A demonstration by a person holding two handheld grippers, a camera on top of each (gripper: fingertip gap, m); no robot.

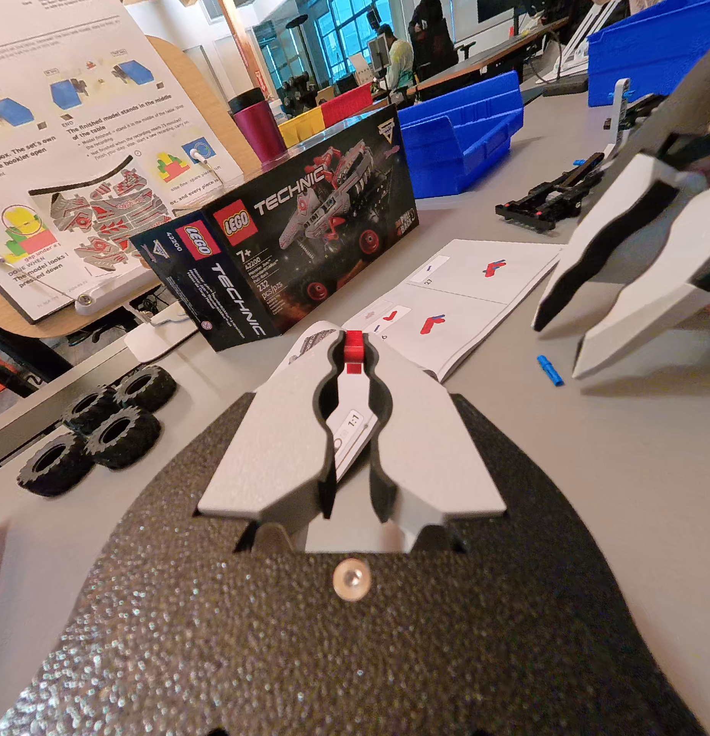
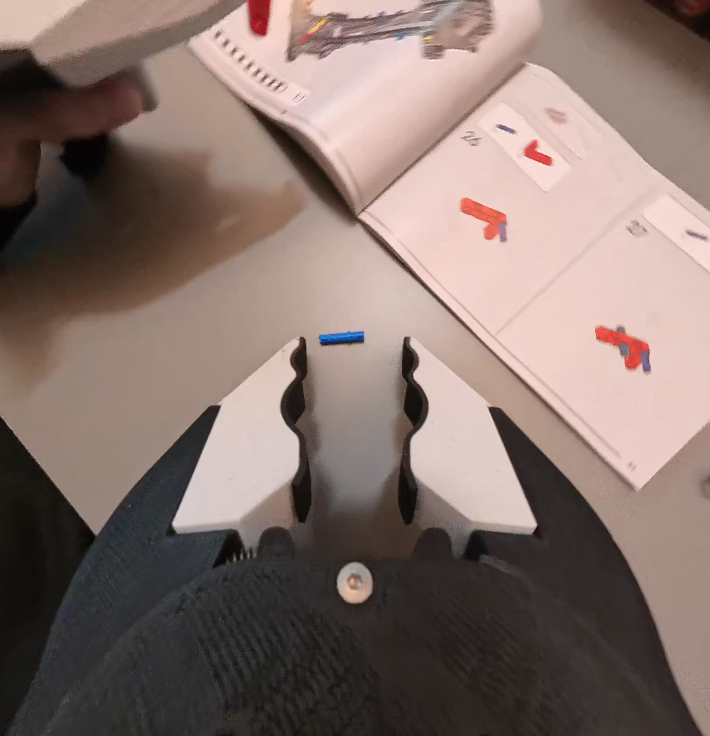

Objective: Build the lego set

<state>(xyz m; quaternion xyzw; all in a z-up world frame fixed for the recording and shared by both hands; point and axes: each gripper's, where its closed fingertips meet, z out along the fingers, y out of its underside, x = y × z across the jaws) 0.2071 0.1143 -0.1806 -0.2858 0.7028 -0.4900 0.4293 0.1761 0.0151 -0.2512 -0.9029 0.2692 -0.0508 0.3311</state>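
Observation:
My left gripper (image 1: 353, 350) is shut on a small red lego piece (image 1: 353, 352), held at its fingertips above the open instruction booklet (image 1: 464, 302). My right gripper (image 2: 354, 342) is open and points down at the grey table, with a small blue pin (image 2: 341, 338) lying just beyond its fingertips. In the left wrist view the right gripper (image 1: 560, 350) shows at the right, open, with the blue pin (image 1: 550, 370) lying beside its tips. A black partly built chassis (image 1: 552, 199) lies at the back right. The booklet (image 2: 524, 259) also shows in the right wrist view, open at pages with red parts.
The black lego box (image 1: 289, 247) stands behind the booklet. Several black tyres (image 1: 102, 430) lie at the left. Blue bins (image 1: 460, 135) stand at the back, with a maroon cup (image 1: 257, 127) and a propped instruction sheet (image 1: 74, 131). A blurred hand (image 2: 46, 119) with the left gripper shows top left in the right wrist view.

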